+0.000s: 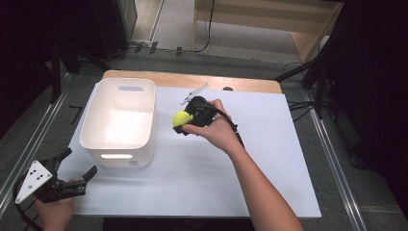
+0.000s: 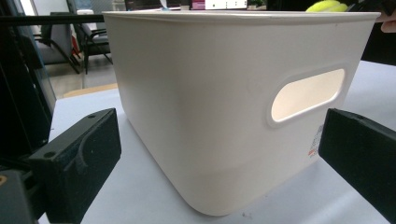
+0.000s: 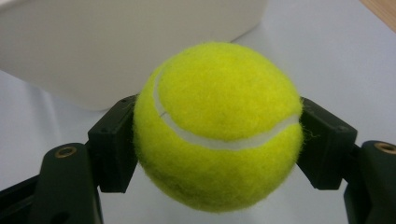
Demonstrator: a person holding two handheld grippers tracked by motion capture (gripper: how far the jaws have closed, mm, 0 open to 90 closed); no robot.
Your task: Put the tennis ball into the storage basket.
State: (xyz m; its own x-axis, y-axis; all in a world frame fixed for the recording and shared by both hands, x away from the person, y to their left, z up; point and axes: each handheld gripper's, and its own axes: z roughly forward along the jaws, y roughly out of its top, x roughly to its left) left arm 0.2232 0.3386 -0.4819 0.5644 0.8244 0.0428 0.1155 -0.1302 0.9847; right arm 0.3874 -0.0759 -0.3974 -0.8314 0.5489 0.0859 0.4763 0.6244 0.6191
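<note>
A yellow tennis ball (image 1: 182,118) (image 3: 217,128) is clamped between the black jaws of my right gripper (image 1: 185,122) (image 3: 217,149), held above the white table just right of the white plastic bin (image 1: 120,120) (image 2: 224,107). The ball's top (image 2: 327,5) peeks over the bin's far rim in the left gripper view. My left gripper (image 1: 77,166) (image 2: 219,168) rests at the table's front left corner, jaws wide open and aimed at the bin's near handle wall, nothing between them.
The white sheet (image 1: 216,168) covers a wooden table (image 1: 192,79). A small silver clip-like object (image 1: 194,93) lies near the far edge, behind the right hand. Metal rails (image 1: 332,159) run along both sides of the table.
</note>
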